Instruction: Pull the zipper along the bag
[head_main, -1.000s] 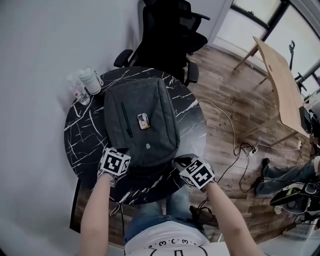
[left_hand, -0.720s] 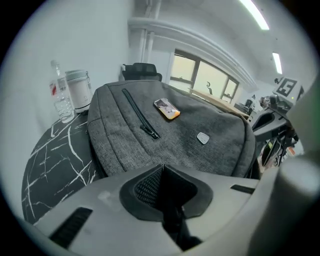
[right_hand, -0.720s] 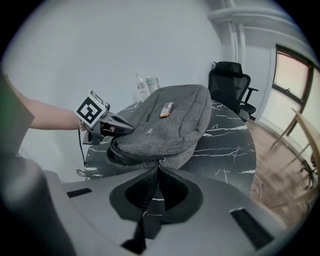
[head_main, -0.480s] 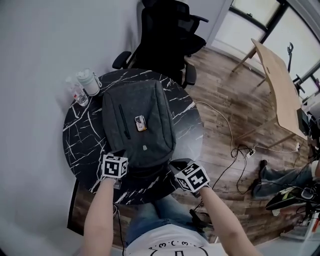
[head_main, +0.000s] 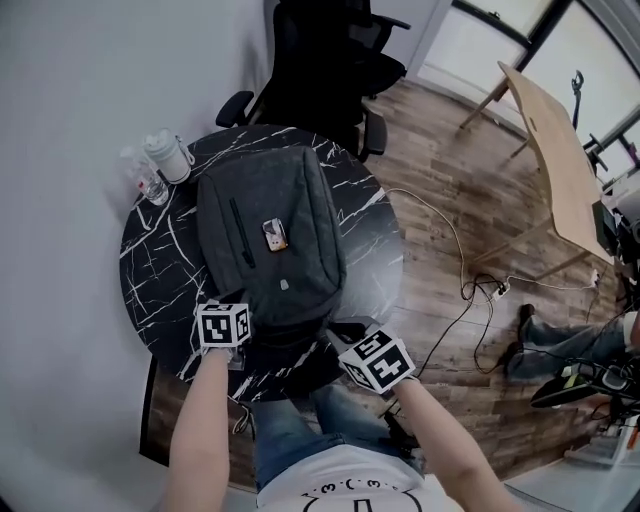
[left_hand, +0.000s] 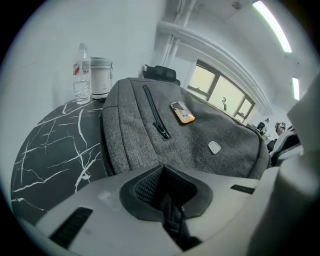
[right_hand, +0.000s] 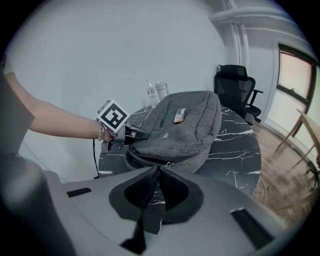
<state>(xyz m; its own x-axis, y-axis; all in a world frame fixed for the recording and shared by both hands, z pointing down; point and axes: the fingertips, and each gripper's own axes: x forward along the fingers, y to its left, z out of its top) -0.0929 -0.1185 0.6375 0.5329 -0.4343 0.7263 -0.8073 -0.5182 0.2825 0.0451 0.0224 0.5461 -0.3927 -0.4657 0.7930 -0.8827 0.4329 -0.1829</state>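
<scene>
A grey backpack (head_main: 265, 235) lies flat on the round black marble table (head_main: 160, 270), its bottom end towards me. My left gripper (head_main: 243, 316) is at the bag's near left corner, shut on a dark strap of the bag (left_hand: 172, 220). In the right gripper view the left gripper (right_hand: 137, 134) touches the bag's edge. My right gripper (head_main: 342, 335) hovers off the bag's near right corner, jaws together with nothing between them. A small metal zipper pull (right_hand: 170, 163) hangs on the bag's near end, ahead of the right gripper (right_hand: 157, 172).
A water bottle (head_main: 150, 183) and a pale tumbler (head_main: 170, 157) stand at the table's far left. A small orange-and-white tag (head_main: 272, 234) lies on the bag. A black office chair (head_main: 320, 70) stands behind the table; cables (head_main: 470, 290) cross the wooden floor to the right.
The right gripper has drawn back a little from the bag, towards me. The left gripper stays at the bag's near left corner. The head view has shifted slightly.
</scene>
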